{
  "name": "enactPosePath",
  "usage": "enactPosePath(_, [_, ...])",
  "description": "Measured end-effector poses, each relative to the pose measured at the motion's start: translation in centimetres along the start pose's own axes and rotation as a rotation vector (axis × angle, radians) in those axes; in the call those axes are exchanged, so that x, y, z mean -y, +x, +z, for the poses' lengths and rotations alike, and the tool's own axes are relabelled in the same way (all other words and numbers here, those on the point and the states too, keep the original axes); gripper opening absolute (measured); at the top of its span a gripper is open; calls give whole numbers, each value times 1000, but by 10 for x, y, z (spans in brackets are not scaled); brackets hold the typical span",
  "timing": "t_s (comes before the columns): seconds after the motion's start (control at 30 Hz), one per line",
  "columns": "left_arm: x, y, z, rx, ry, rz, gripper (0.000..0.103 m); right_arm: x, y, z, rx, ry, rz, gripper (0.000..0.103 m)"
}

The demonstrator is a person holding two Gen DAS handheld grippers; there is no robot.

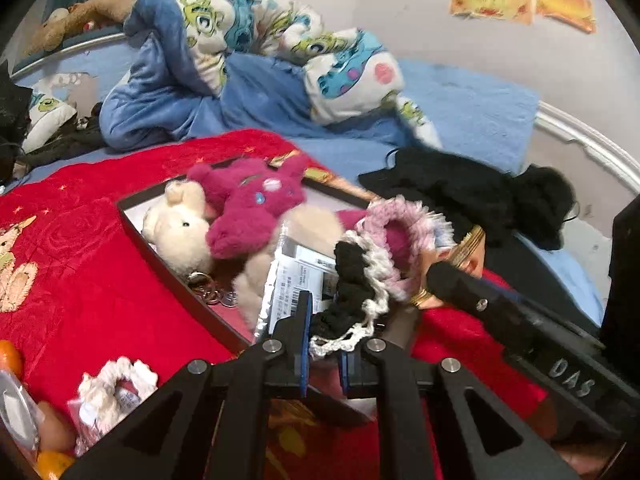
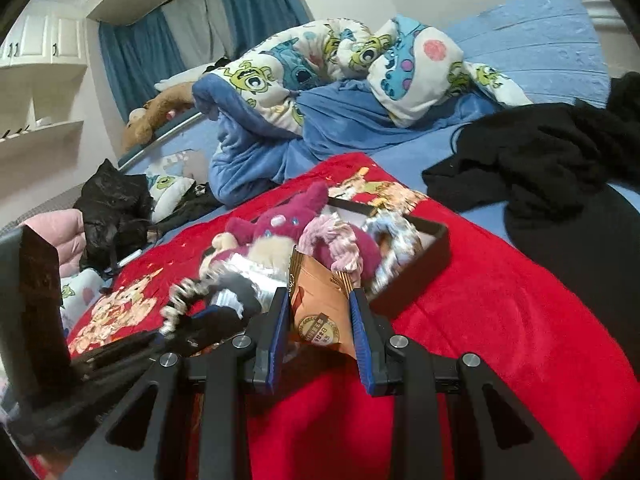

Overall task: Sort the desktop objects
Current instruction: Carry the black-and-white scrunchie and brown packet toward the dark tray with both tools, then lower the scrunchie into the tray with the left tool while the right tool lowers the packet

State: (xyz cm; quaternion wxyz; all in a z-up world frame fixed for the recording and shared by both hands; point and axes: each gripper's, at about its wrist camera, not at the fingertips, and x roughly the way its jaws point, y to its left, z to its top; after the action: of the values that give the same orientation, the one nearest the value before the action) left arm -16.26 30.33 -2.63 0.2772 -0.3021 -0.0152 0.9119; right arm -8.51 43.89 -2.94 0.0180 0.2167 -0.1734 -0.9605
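A dark shallow box (image 1: 132, 216) lies on a red blanket and holds a cream plush bear (image 1: 176, 228), a magenta plush (image 1: 248, 204), a silver packet (image 1: 292, 280) and a pink scrunchie (image 1: 396, 216). My left gripper (image 1: 326, 320) is shut on a black-and-white scrunchie (image 1: 356, 292) just above the box's near edge. My right gripper (image 2: 320, 312) is shut on an orange snack packet (image 2: 320, 312), held over the box (image 2: 424, 264). The right gripper's finger (image 1: 460, 284) also shows in the left wrist view.
A white scrunchie in a wrapper (image 1: 112, 388) and orange items (image 1: 10, 356) lie on the red blanket (image 1: 80, 280) at the near left. Black clothing (image 2: 540, 168) and a cartoon-print duvet (image 2: 320, 64) lie on the blue bed behind.
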Motion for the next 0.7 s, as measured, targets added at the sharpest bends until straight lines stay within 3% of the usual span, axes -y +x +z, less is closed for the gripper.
enactPosePath(0.1, [-12, 12, 5, -15, -52, -34, 11, 5, 20, 6, -21, 23, 44, 29])
enactPosePath(0.17, [-18, 19, 10, -7, -65, -12, 11, 10, 32, 10, -35, 47, 80, 28])
enactPosePath(0.37, [-34, 37, 20, -4, -124, -7, 11, 7, 63, 21, -76, 24, 78, 28])
enactPosePath(0.7, [-28, 24, 9, 43, -83, -40, 11, 5, 53, 8, -22, -6, 76, 27])
